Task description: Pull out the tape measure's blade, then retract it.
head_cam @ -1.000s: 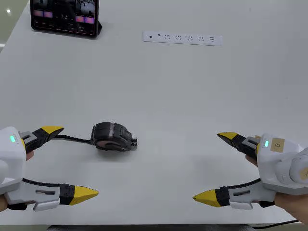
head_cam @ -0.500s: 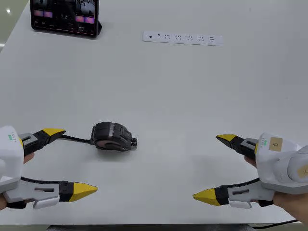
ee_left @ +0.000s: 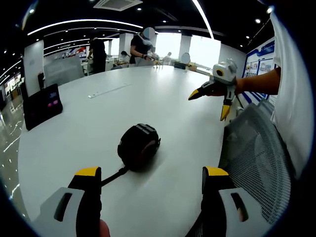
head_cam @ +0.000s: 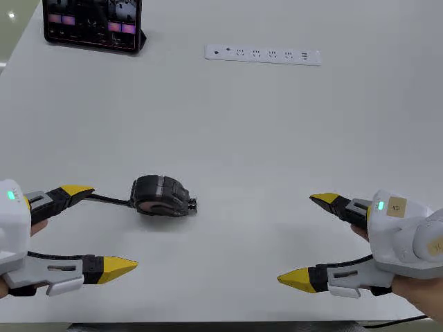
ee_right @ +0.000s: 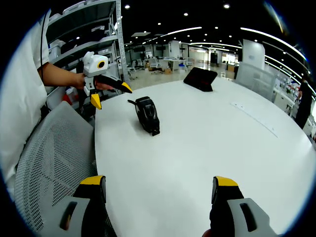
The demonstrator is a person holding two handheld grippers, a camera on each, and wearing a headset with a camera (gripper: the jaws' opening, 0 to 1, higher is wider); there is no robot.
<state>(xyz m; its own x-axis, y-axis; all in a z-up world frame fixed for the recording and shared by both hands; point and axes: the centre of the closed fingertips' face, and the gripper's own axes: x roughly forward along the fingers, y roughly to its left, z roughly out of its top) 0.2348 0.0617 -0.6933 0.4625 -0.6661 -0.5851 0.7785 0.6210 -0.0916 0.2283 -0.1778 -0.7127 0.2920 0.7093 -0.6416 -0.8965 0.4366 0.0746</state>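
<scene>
White hand-held gripper (head_cam: 111, 225), yellow tips (green LED)

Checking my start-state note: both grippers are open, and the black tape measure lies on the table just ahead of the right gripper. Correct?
Not quite. The tape measure lies just ahead of the left gripper, not the right gripper, which is well off to its side, as the head view shows. Both grippers are open, and it does lie on the table.
</scene>
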